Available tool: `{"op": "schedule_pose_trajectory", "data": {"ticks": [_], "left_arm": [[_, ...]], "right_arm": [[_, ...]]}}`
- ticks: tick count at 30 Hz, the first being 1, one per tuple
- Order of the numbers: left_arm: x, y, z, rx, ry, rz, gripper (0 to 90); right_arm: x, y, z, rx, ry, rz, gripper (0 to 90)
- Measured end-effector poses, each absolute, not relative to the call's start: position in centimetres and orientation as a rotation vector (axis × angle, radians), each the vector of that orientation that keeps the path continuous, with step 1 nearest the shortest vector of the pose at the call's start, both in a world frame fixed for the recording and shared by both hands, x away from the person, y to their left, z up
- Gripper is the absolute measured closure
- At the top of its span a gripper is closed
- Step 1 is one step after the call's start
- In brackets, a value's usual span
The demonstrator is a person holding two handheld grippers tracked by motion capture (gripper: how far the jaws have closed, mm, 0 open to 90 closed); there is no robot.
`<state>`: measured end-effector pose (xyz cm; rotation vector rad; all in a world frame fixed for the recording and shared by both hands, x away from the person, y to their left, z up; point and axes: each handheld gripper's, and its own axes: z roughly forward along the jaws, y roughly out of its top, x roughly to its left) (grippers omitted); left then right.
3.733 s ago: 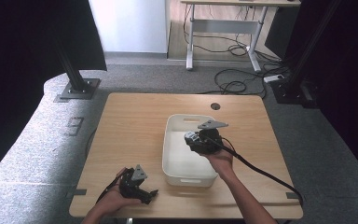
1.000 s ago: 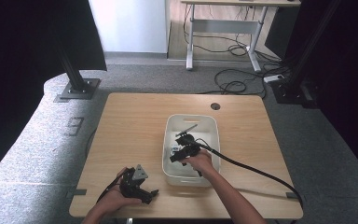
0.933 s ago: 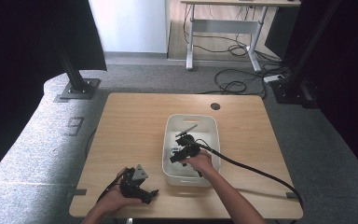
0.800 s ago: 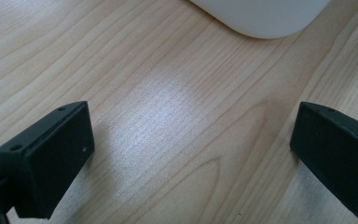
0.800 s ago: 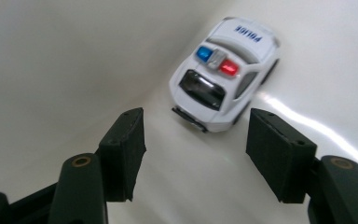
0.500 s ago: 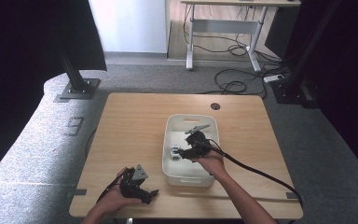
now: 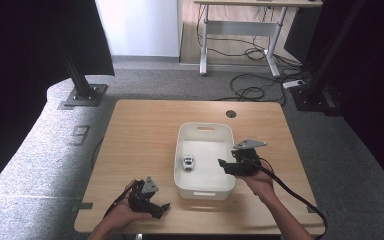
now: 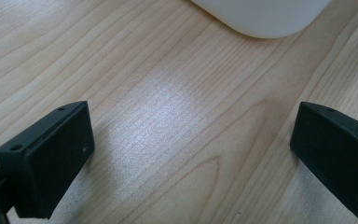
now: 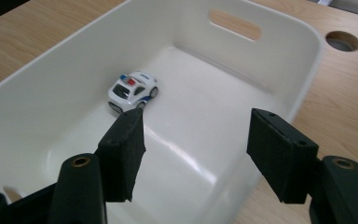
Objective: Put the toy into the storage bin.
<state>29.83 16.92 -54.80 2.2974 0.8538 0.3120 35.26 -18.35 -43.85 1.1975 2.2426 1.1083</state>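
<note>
A small white toy police car [image 7: 188,162] with blue stripes lies on the floor of a white plastic bin [image 7: 205,127], near its left wall. My right gripper [image 7: 222,164] hovers over the bin's right rim and points left across it. In the right gripper view its jaws stand open [image 9: 196,135] with nothing between them, and the car [image 9: 133,91] sits beyond the left jaw inside the bin [image 9: 265,60]. My left gripper [image 7: 161,209] rests low near the table's front edge, left of the bin. It is open [image 8: 191,144] over bare wood.
The wooden table [image 7: 140,135] has a round cable hole [image 7: 231,114] behind the bin. The bin's near corner [image 8: 261,16] shows just ahead of the left gripper. Black stands and a desk with cables stand on the floor beyond the table.
My right gripper has drawn back from deep inside the bin to the right and up, over the right rim. The car stays on the bin floor. The left gripper has not moved.
</note>
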Motion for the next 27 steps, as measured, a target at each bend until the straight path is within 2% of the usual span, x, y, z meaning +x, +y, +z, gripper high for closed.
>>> {"op": "schedule_pose_trajectory", "data": {"ticks": [14,27], "left_arm": [[29.8,16.9,-54.8,2.297,0.853,0.312,0.0],[29.9,16.9,-54.8,2.296,0.849,0.312,0.0]], "right_arm": [[32.6,-25.2,-45.2,1.239,2.120,1.168,35.9],[32.1,-27.7,-47.4,1.316,2.086,1.187,34.9]]}}
